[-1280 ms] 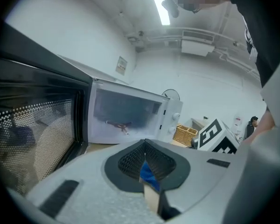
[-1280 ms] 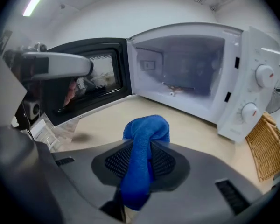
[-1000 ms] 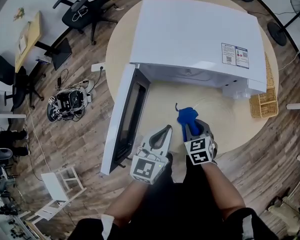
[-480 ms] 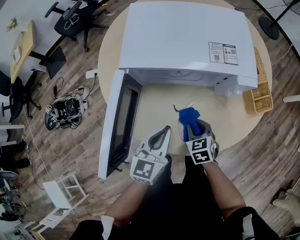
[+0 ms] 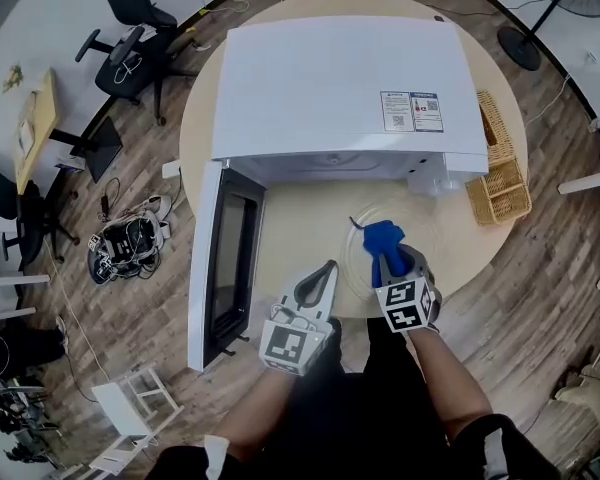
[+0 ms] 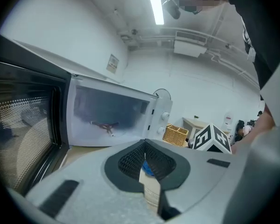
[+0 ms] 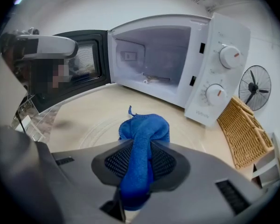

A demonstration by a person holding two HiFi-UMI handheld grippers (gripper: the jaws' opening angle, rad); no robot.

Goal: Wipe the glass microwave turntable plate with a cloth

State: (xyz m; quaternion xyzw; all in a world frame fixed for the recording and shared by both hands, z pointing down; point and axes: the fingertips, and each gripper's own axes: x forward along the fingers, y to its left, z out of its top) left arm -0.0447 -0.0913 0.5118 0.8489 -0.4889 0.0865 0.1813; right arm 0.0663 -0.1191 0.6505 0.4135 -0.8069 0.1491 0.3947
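- Plate point(image 5: 360, 258) sits flat on the table point(image 5: 300, 218), just in front of the open microwave point(image 5: 345, 78). It is clear glass, so it shows only as faint rings in the right gripper view.
- Right gripper point(image 5: 390, 260) is over it, jaws clamped hard on the blue cloth point(image 5: 382, 236). A fat wad bulges out past the tips.
- That wad lies over the plate's middle. Whether it presses the glass or rides just above, I cannot tell.
- Left gripper point(image 5: 328, 271) hangs beside the plate, nearer the open door point(image 5: 225, 258), jaws together and nothing between them.
- Over the last 1 second the change is small. The head view has swung, so the microwave now sits higher and further left.
- Both grippers have held nearly the same spots. The cloth has crept only slightly further in over the glass.
- My read: the wipe is barely going, or only starting, with no broad sweep showing.
- Next, the cloth likely needs firm contact and circles out to the rim.
- Risk: nothing pins the plate, and it could skate toward the basket point(image 5: 500, 193) or the table edge. The idle left gripper could steady it.
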